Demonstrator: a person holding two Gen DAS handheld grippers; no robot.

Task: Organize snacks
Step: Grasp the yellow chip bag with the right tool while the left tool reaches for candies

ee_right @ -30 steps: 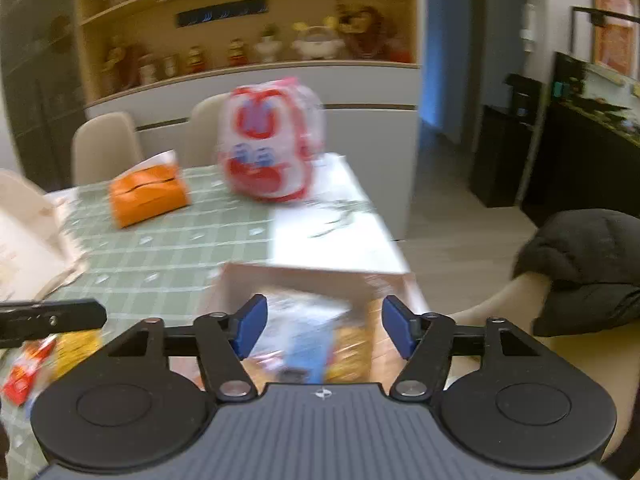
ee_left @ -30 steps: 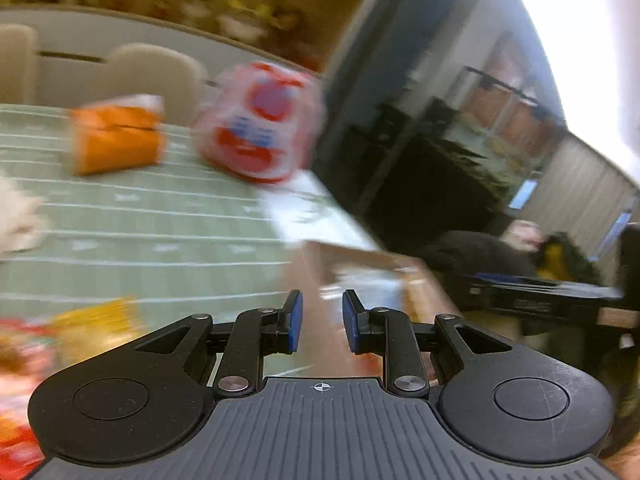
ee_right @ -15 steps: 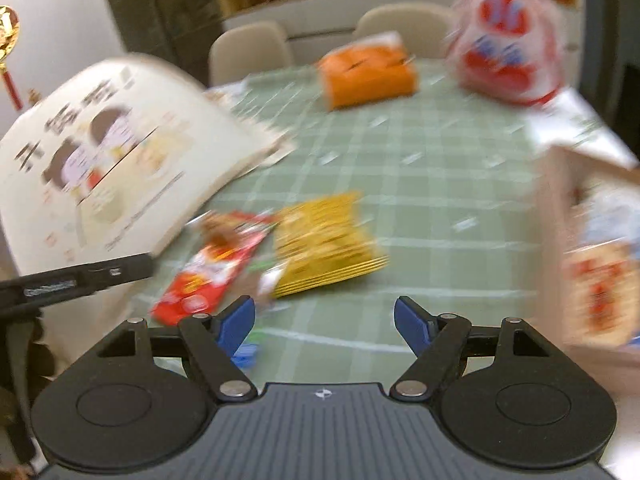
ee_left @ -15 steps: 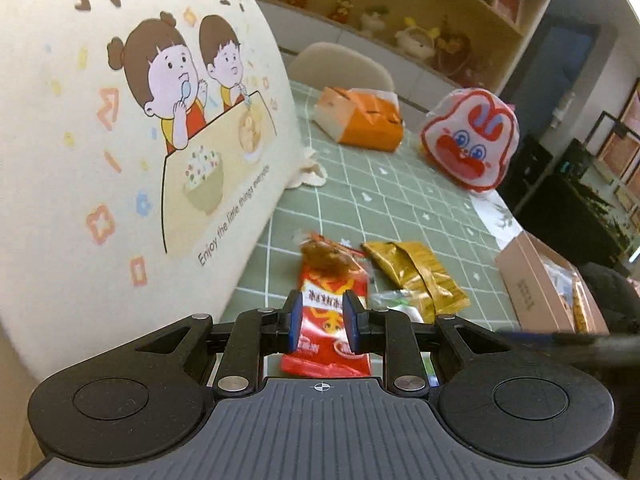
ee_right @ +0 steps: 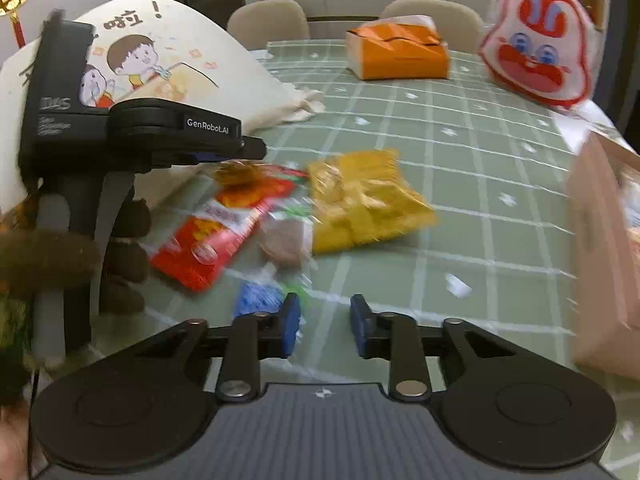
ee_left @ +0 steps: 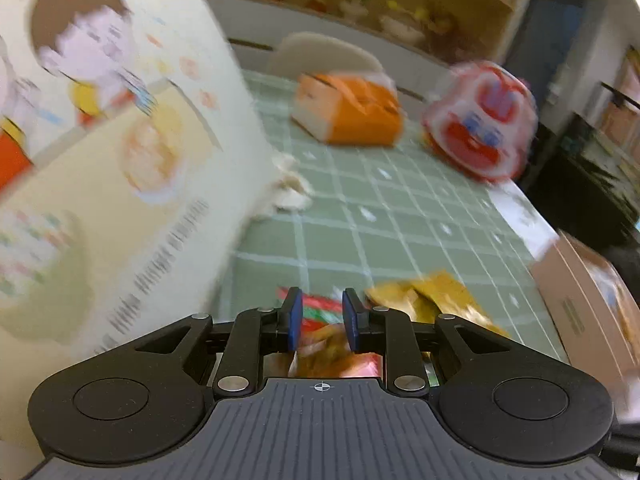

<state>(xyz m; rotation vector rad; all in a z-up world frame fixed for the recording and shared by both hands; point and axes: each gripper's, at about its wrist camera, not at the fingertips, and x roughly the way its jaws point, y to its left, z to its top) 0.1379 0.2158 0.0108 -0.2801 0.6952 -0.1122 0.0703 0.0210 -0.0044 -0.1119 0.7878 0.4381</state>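
The red snack packet (ee_right: 224,224) lies on the tabletop (ee_right: 460,184), long axis slanting away, directly under the left gripper (ee_left: 319,320), jaws pressed nearly together, empty; right gripper (ee_right: 325,326), closing on nothing, sits farther.

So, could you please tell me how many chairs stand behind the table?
2: a left chair beside the cartoon bag, a right chair behind the orange pack; others may be hidden.

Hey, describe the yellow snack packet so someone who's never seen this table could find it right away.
Start at the green checked tablecloth. In the loose pile of snacks near its front, beside the big cartoon bag, the yellow packet lies flat. It is the only yellow one, and it sits on the pile's right, next to the red packet.
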